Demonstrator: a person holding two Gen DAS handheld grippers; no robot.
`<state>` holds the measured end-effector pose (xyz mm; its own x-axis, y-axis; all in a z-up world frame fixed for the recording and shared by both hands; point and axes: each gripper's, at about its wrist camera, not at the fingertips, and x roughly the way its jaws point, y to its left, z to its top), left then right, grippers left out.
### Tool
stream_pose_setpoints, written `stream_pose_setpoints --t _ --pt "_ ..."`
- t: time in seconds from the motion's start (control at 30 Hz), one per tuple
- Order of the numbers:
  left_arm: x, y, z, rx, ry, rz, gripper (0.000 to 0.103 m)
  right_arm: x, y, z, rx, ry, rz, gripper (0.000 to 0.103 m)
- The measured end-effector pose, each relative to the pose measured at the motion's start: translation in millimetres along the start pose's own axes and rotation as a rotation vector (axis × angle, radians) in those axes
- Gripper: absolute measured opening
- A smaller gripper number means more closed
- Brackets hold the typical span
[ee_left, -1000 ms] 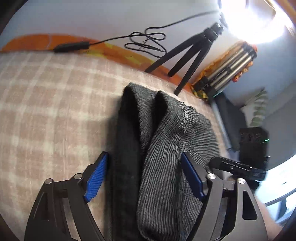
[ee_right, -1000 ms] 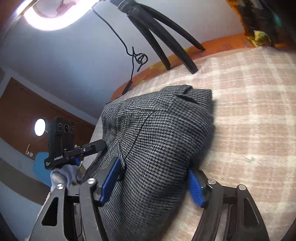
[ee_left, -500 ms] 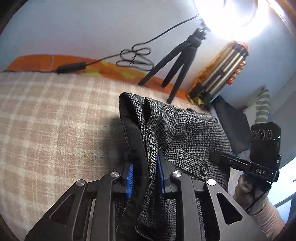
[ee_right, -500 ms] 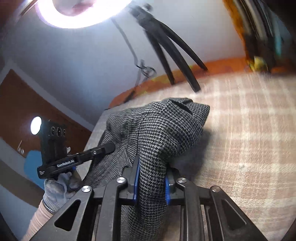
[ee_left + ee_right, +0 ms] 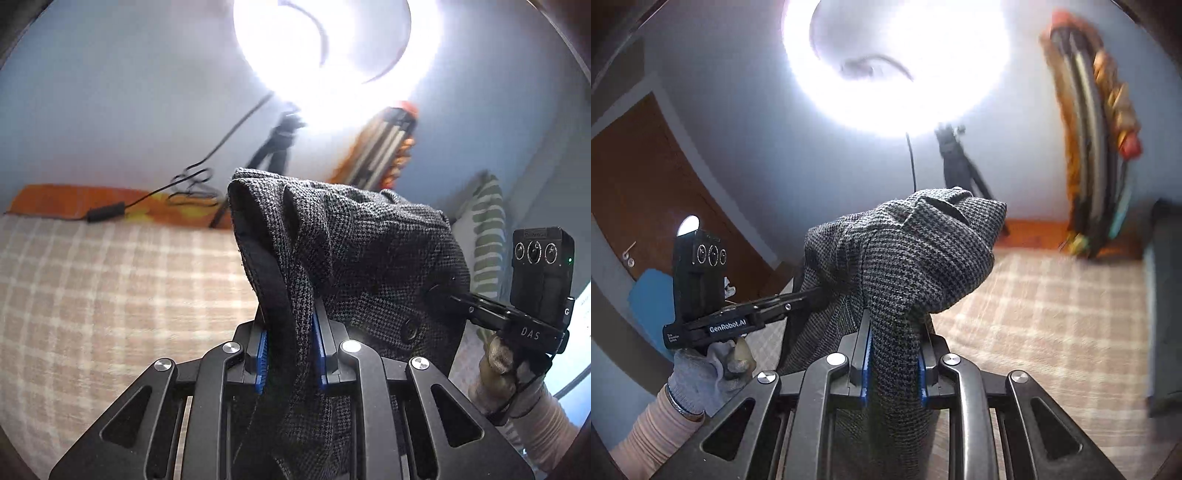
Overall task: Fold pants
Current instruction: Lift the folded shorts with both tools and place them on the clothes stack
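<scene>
Pants lifted, both my claws pinching

My left gripper (image 5: 290,360) and right gripper (image 5: 893,363) each clamp bunched pants (image 5: 354,258); thick folds could slip, dropping onto the checked blanket (image 5: 110,295).

At the right edge of the left wrist view we read "DAS" in pale letters on the black bar of the right gripper (image 5: 436,295), just under its three-lens camera block; a single "G" stands on the end of that bar above it, and the print along the top of the block is too small for us to make out. At the lower left of the right wrist view we read "GenRobot.AI" in white on the side of the left gripper (image 5: 812,293); the small lines left of it are illegible.
</scene>
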<state>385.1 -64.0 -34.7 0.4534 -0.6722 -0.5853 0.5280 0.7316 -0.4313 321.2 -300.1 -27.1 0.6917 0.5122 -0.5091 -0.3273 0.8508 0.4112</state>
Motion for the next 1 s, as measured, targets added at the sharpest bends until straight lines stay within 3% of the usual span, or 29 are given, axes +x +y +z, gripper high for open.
stream_pose_setpoints --t 0.27,0.7,1.0 --pt "21 -71 12 0.07 -0.026 -0.087 0.018 -75 -23 10 -0.033 -0.063 -0.092 0.017" --pt "98 -209 49 0.186 -0.02 -0.24 0.018 -207 -107 29 -0.023 -0.142 -0.247 0.017" --pt "171 -265 71 0.206 -0.007 -0.243 0.018 -249 -181 69 -0.037 -0.131 -0.358 0.017"
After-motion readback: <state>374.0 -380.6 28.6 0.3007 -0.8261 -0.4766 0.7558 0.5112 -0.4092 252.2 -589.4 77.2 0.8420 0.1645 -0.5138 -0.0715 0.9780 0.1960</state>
